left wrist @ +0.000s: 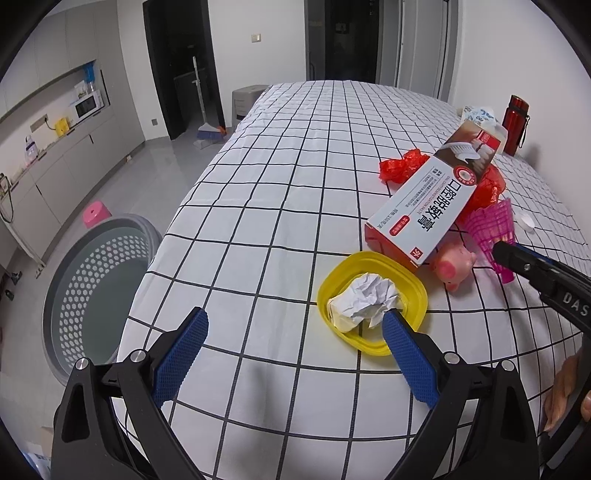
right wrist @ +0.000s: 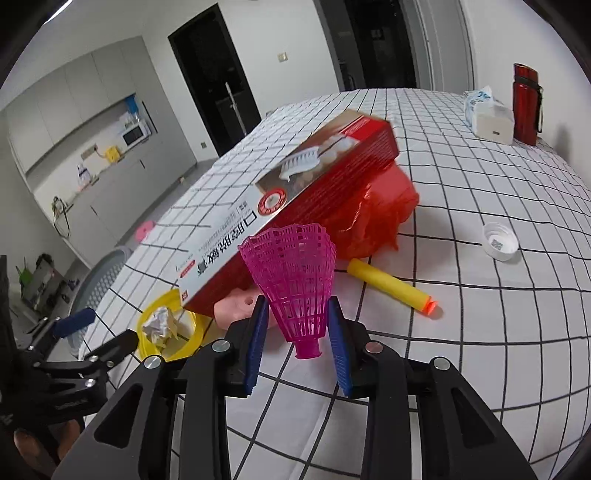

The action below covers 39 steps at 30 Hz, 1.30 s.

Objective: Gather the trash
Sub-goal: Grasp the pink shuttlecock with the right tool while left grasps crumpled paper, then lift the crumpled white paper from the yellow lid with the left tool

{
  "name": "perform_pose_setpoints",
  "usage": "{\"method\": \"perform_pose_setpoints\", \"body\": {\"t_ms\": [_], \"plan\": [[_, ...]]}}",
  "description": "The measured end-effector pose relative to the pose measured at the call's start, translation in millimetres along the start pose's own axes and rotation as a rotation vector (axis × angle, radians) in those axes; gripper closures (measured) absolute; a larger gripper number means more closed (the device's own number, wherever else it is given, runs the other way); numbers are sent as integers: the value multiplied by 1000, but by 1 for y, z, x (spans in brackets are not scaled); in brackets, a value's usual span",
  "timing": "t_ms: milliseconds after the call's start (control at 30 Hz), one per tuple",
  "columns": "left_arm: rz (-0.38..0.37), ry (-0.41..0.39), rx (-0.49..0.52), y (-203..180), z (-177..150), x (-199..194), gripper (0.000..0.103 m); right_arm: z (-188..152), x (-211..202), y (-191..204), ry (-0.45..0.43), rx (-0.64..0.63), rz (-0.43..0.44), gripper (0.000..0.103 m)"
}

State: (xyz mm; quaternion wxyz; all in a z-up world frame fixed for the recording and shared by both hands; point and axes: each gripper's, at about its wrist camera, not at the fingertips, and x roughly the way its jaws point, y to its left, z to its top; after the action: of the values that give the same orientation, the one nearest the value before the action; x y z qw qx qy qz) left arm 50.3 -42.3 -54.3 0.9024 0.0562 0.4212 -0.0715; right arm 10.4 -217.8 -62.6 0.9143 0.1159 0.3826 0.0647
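Two grippers work beside the toothpaste box [right wrist: 295, 206]: the right gripper [right wrist: 297, 325] clenches its fingers on the pink shuttlecock [right wrist: 295, 280], while the left gripper [left wrist: 295, 332] hangs spread before the paper ball [left wrist: 364, 301]. Next, probably the basket [left wrist: 92, 277].

White walls [left wrist: 236, 22] and glossy grey floor [left wrist: 162, 173]; far back, dark doorways [left wrist: 177, 62]. At left, grey cabinets with a counter [left wrist: 55, 147] bearing a microwave [left wrist: 88, 105]. Near left, a pink stool [left wrist: 96, 215]. Broom [left wrist: 207, 129] propped by the far doorway.
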Motion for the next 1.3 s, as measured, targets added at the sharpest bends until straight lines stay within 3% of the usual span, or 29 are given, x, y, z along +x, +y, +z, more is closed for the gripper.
{"method": "perform_pose_setpoints", "body": {"t_ms": [300, 667, 833, 1300], "plan": [[-3, -13, 33, -12, 5, 10, 11, -8, -12, -9, -24, 50, 23, 72], [-35, -1, 79, -32, 7, 21, 44, -7, -9, -16, -18, 67, 41, 72], [-67, 38, 68, -33, 6, 28, 74, -7, -8, -17, -18, 69, 42, 72], [-128, 36, 9, -14, 7, 17, 76, -6, -6, -18, -16, 67, 40, 72]]}}
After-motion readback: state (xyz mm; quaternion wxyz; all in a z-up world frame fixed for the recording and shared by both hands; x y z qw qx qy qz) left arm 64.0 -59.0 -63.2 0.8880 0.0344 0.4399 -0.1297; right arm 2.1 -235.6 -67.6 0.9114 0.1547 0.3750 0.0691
